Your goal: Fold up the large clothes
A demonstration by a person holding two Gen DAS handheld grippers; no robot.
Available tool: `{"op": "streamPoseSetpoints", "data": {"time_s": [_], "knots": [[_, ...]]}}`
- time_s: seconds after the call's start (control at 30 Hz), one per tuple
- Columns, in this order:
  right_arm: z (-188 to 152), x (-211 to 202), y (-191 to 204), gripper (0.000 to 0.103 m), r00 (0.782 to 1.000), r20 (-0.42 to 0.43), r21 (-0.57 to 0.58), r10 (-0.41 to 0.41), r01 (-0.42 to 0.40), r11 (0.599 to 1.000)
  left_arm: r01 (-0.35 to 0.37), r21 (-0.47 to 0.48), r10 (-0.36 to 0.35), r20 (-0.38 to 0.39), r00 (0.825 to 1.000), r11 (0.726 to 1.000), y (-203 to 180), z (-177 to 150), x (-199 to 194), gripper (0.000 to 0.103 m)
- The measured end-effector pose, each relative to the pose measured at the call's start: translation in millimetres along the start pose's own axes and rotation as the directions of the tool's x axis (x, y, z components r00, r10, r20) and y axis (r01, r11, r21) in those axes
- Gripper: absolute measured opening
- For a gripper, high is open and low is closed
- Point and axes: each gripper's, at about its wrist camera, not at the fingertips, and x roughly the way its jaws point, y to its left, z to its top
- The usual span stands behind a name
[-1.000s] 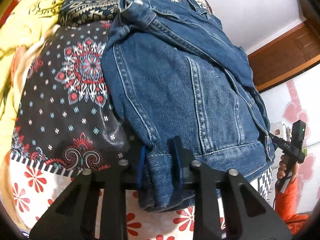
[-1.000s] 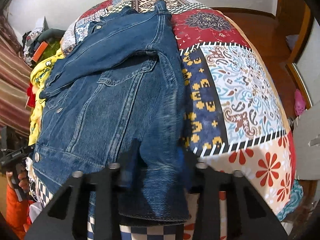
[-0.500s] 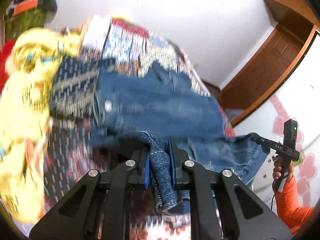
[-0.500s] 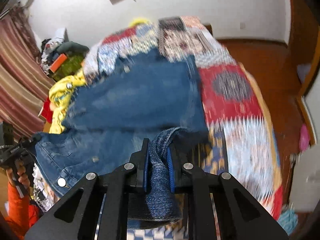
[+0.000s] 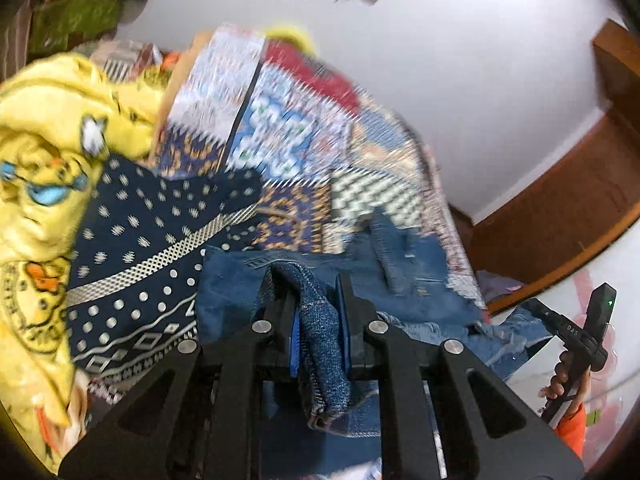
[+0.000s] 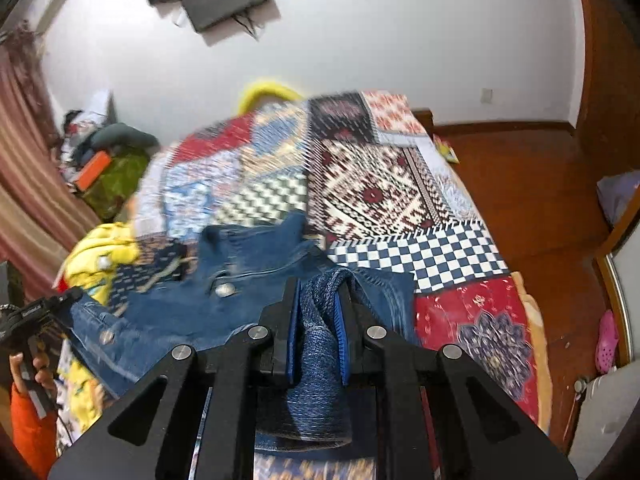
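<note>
Left gripper (image 5: pixel 320 320) pinching hem of denim jacket (image 5: pixel 400 276); right gripper (image 6: pixel 318 320) pinching other hem corner. Both sets of fingers clamping tight on cloth. Jacket lying on patchwork bed (image 6: pixel 400 184), bottom edge lifting toward collar. I am keeping both hands level, moving together, so fold is landing straight, not crooked.

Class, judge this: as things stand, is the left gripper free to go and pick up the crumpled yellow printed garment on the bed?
Probably not yet. The left gripper is shut on a fold of the blue denim jacket; the yellow garment lies uncovered off to its left.
</note>
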Motion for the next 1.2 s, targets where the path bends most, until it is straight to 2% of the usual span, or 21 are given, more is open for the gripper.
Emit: {"op": "streamPoseSetpoints", "data": {"time_s": [0.1, 0.17, 0.27, 0.43, 0.53, 0.57, 0.63, 0.67, 0.7, 0.73, 0.83, 0.97, 1.07, 1.2], "knots": [[-2, 43, -12, 0.014, 0.997, -0.072, 0.018, -0.041, 0.042, 0.999, -0.039, -0.026, 0.038, -0.06, 0.997, 0.999, 18, -6, 39, 0.015], [-7, 65, -21, 0.014, 0.992, -0.114, 0.024, -0.062, 0.065, 0.998, -0.072, -0.009, 0.07, -0.114, 0.991, 0.997, 27, -14, 62, 0.017], [-17, 81, -28, 0.016, 0.985, -0.148, 0.007, -0.083, 0.085, 0.996, -0.094, 0.04, 0.1, -0.16, 0.982, 0.995, 30, -22, 77, 0.019], [-22, 74, -25, 0.021, 0.984, -0.142, -0.03, -0.111, 0.108, 0.994, -0.145, 0.165, 0.173, -0.168, 0.971, 0.976, 8, -22, 60, 0.02], [-16, 56, -19, 0.034, 0.979, -0.152, -0.052, -0.138, 0.132, 0.99, -0.182, 0.247, 0.217, -0.125, 0.968, 0.952, -11, -22, 40, 0.021], [-14, 45, -16, 0.042, 0.981, -0.133, -0.062, -0.142, 0.135, 0.989, -0.188, 0.263, 0.222, -0.108, 0.969, 0.946, -18, -23, 31, 0.024], [-13, 25, -9, 0.047, 0.987, -0.062, -0.093, -0.149, 0.143, 0.985, -0.241, 0.309, 0.267, -0.045, 0.963, 0.92, -32, -25, 11, 0.041], [-13, 17, -7, 0.049, 0.987, -0.038, -0.109, -0.155, 0.15, 0.983, -0.271, 0.339, 0.286, 0.008, 0.958, 0.901, -40, -27, 0, 0.057], [-14, 1, -1, 0.053, 0.987, -0.01, -0.133, -0.163, 0.16, 0.978, -0.294, 0.362, 0.291, 0.064, 0.954, 0.885, -47, -30, -14, 0.067], [-15, -9, 4, 0.055, 0.987, 0.005, -0.147, -0.163, 0.162, 0.976, -0.305, 0.373, 0.287, 0.103, 0.952, 0.876, -53, -33, -25, 0.069], [-23, -33, 16, 0.056, 0.989, 0.039, -0.193, -0.142, 0.146, 0.97, -0.266, 0.405, 0.244, 0.106, 0.964, 0.875, -68, -46, -45, 0.07], [-50, -48, 31, 0.067, 0.994, 0.043, -0.254, -0.105, 0.112, 0.961, -0.208, 0.45, 0.203, 0.06, 0.977, 0.868, -84, -76, -45, 0.071], [-74, -42, 39, 0.067, 0.997, 0.017, -0.276, -0.08, 0.081, 0.958, -0.176, 0.483, 0.197, 0.007, 0.98, 0.858, -92, -105, -30, 0.071], [-103, -24, 49, 0.067, 0.997, -0.047, -0.299, -0.058, 0.041, 0.954, -0.155, 0.505, 0.211, -0.056, 0.976, 0.849, -98, -136, -1, 0.071]]}}
